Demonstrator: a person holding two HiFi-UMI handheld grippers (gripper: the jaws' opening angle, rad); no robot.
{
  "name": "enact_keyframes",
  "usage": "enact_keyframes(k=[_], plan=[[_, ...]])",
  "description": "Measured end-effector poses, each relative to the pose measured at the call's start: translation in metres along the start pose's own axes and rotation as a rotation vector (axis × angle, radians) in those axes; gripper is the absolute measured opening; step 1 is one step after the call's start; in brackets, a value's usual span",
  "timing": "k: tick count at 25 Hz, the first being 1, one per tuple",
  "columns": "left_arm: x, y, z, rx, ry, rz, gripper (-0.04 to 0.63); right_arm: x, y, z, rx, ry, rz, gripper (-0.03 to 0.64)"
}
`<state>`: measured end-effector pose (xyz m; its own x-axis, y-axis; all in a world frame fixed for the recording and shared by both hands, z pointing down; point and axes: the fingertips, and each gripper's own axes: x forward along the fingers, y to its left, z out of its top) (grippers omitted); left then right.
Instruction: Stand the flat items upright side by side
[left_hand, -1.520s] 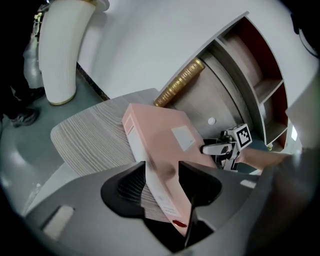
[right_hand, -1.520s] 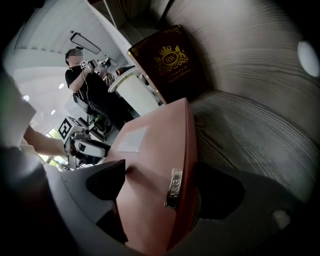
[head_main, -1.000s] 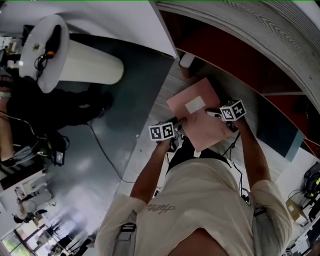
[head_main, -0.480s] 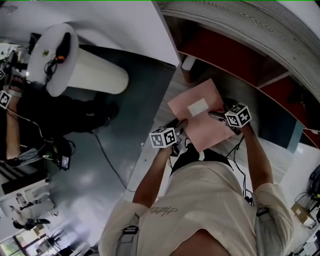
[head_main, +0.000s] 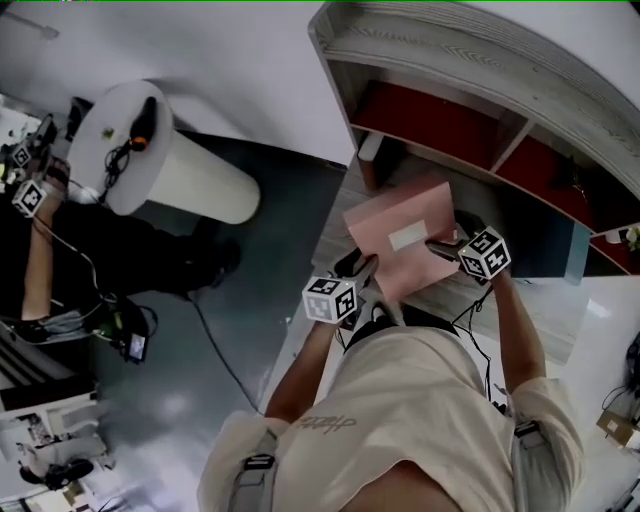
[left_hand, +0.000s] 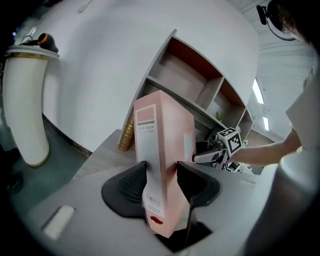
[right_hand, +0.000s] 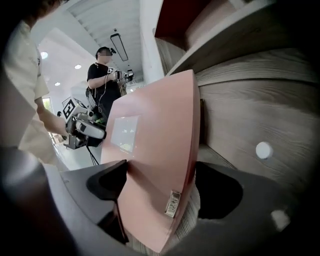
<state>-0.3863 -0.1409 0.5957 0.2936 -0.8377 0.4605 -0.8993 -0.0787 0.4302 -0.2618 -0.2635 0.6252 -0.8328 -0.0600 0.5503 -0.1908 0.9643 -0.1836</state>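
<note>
File box (head_main: 400, 235), pink, tilted over the wood-grain surface in front of the shelf unit (head_main: 450, 60); can't tell if its bottom edge rests on anything. Looks like stiff board, light if empty, with smooth faces that could slip. Left gripper (left_hand: 160, 180) is closing, pads pressing both sides of the narrow spine. Right gripper (right_hand: 160, 185) is closing too, box between the jaws but not clamped. Best hold is low across the thickness, clear of the metal tab (right_hand: 173, 202).
</note>
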Motion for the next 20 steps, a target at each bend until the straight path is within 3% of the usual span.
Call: enact_keyframes(k=[7, 20], plan=[[-0.017, -0.029, -0.013, 0.1, 0.01, -0.099, 0.195, -0.032, 0.021, -0.02, -0.028, -0.015, -0.086, 0.425], [-0.047, -0.074, -0.039, 0.174, -0.012, -0.263, 0.193, -0.081, 0.058, -0.057, -0.044, -0.052, -0.225, 0.419]])
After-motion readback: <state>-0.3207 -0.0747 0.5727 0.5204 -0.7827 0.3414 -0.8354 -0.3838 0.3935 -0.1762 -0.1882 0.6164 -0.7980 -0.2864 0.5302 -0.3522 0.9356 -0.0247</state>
